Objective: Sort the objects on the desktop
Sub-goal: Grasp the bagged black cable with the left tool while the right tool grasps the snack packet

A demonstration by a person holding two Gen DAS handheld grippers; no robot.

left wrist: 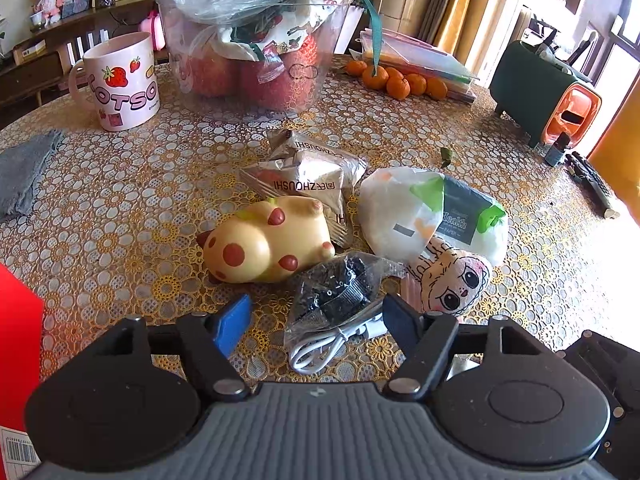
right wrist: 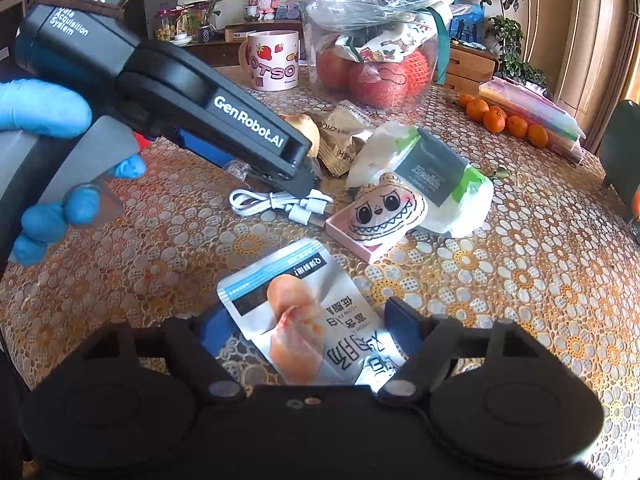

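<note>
My left gripper (left wrist: 316,322) is open, its jaws either side of a clear bag of black parts (left wrist: 338,290) with a white cable (left wrist: 328,346) beside it. A yellow spotted toy (left wrist: 264,240), silver snack packets (left wrist: 308,176), a white tissue pack (left wrist: 432,212) and a monster-face plush (left wrist: 452,284) lie just beyond. My right gripper (right wrist: 310,332) is open around a white chicken snack packet (right wrist: 308,312) on the table. In the right wrist view the left gripper (right wrist: 296,172) hovers over the white cable (right wrist: 280,204), near the plush (right wrist: 384,212) on a pink box (right wrist: 360,236).
A pink strawberry mug (left wrist: 120,80), a clear tub of apples (left wrist: 256,48), tangerines (left wrist: 396,78), a stack of folders (left wrist: 424,60) and a green-orange device (left wrist: 548,96) stand at the back. A grey cloth (left wrist: 24,172) and red box (left wrist: 16,344) lie left.
</note>
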